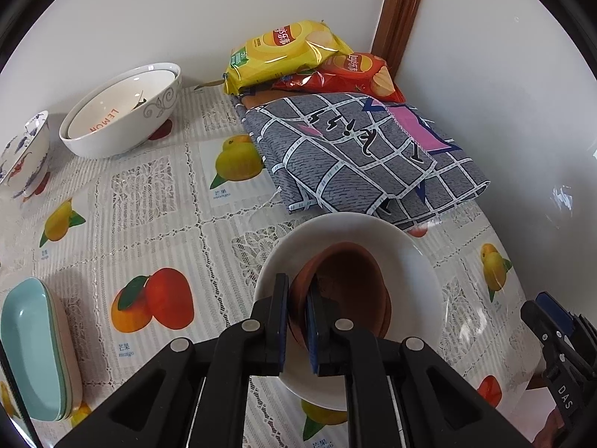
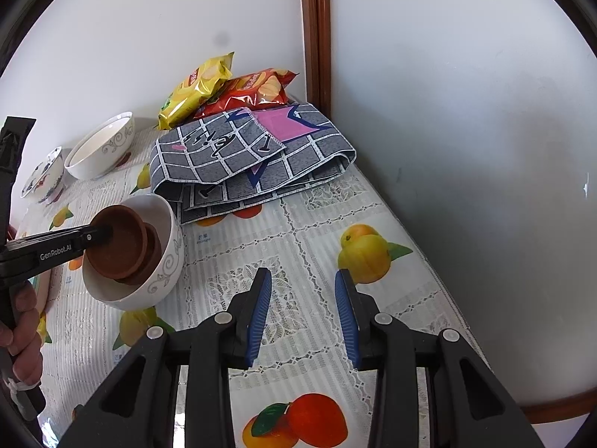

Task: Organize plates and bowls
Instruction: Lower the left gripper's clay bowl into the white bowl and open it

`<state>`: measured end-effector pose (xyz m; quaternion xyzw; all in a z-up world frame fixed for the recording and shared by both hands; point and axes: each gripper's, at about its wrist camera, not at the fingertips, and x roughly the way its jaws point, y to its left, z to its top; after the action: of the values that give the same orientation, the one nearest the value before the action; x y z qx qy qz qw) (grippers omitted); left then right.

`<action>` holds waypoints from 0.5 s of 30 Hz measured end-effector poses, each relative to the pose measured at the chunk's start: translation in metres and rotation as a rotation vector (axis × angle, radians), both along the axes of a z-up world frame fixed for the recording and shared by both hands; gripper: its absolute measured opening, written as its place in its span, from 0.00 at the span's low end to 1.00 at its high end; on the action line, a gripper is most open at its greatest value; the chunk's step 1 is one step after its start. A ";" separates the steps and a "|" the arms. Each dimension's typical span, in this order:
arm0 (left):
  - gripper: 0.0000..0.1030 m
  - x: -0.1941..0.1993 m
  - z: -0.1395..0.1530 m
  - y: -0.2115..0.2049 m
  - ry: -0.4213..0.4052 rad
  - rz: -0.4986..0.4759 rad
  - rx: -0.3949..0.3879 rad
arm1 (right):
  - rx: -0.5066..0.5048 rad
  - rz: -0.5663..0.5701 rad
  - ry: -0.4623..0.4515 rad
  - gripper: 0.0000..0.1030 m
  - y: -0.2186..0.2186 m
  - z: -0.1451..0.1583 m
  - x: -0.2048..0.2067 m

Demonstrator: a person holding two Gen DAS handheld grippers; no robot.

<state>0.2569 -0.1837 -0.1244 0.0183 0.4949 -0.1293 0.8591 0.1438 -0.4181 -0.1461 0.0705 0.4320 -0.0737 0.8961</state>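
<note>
My left gripper is shut on the rim of a brown bowl, which sits tilted inside a white patterned bowl on the table. The right wrist view shows the same brown bowl stacked on another brown one, inside the white bowl, with the left gripper pinching its rim. My right gripper is open and empty above the tablecloth, right of the white bowl. A large white bowl holding a smaller bowl and a blue-and-white bowl stand at the back left.
Stacked teal and beige oblong plates lie at the left edge. A folded grey checked cloth and two crisp bags fill the back corner by the walls. The fruit-print tablecloth covers the table.
</note>
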 end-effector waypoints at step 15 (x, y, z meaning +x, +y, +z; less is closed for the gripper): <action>0.11 -0.003 -0.005 -0.006 0.025 -0.026 -0.033 | 0.003 0.008 0.023 0.34 0.005 -0.006 -0.001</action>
<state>0.2538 -0.1895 -0.1296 0.0090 0.5032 -0.1486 0.8513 0.1429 -0.4135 -0.1525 0.0695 0.4425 -0.0703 0.8913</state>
